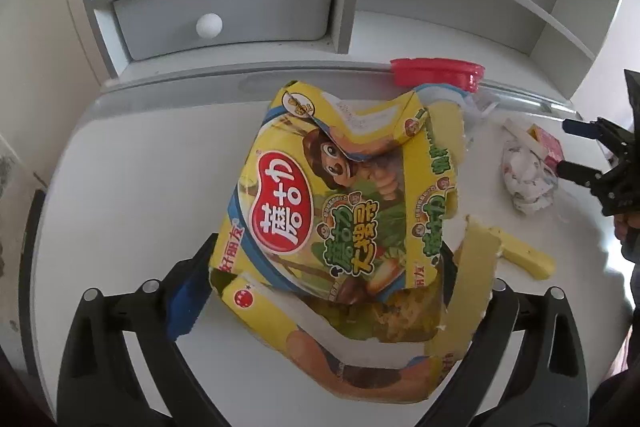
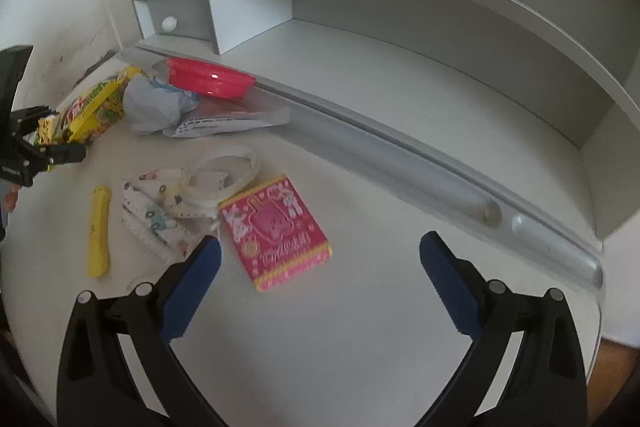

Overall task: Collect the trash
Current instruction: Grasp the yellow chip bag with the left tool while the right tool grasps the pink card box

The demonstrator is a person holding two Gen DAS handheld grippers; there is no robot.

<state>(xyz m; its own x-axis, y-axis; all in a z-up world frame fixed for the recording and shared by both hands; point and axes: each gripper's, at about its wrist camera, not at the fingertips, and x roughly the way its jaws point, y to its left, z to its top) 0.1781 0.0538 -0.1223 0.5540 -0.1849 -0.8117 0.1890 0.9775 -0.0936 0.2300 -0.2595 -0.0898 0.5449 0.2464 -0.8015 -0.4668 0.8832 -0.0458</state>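
Drawer (image 1: 224,23) shut, contents hidden

My left claw (image 1: 320,287) grips a torn, flattened yellow snack box (image 1: 340,195) printed with a cartoon monkey, held just above the counter (image 2: 360,327). A yellow strip (image 2: 99,231) lies flat near the counter's left edge; beside it sit a crumpled patterned tissue (image 2: 160,215) and a pink carton (image 2: 276,231). By the back rail lie a grey wad (image 2: 154,107) and a red lid (image 2: 210,77).
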